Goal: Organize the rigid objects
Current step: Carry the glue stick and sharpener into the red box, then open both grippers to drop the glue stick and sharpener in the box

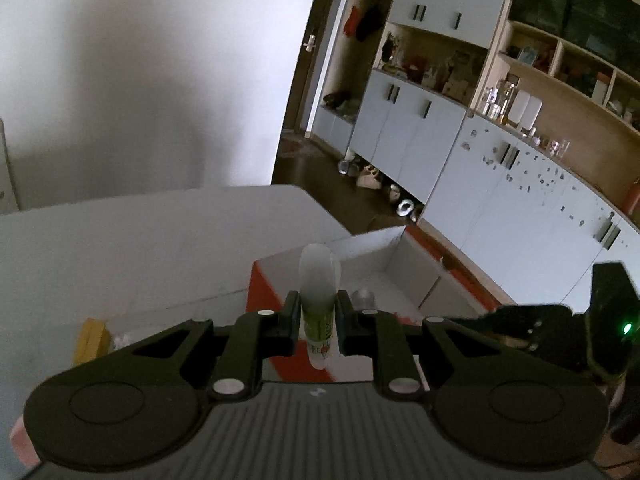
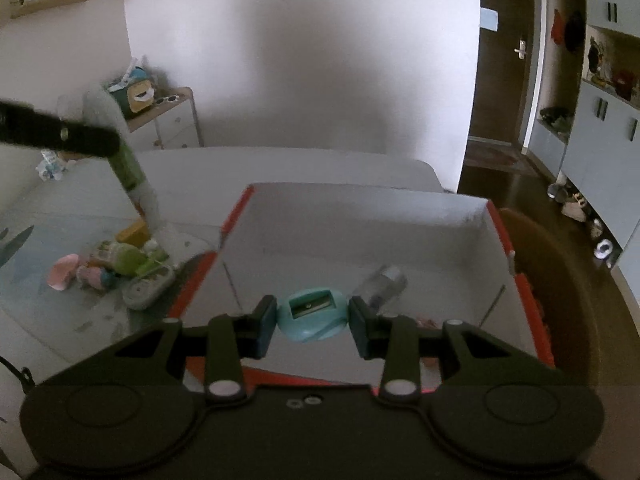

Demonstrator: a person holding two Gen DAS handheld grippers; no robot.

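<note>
My left gripper [image 1: 318, 312] is shut on a glue stick [image 1: 319, 300] with a green label and frosted cap, held upright at the near left corner of the white box with red edges [image 1: 404, 264]. In the right wrist view the same glue stick [image 2: 130, 168] hangs from the left gripper [image 2: 100, 140] above the table. My right gripper [image 2: 313, 316] is shut on a teal pencil sharpener [image 2: 311, 314], held over the inside of the box [image 2: 360, 216]. A clear small bottle [image 2: 382, 282] lies on the box floor.
A pile of small toys and stationery [image 2: 116, 268] lies on the table left of the box, with a yellow block [image 2: 134, 232] among them. A wooden chair [image 2: 560, 280] stands right of the box. Cabinets and shelves [image 1: 500, 152] line the far wall.
</note>
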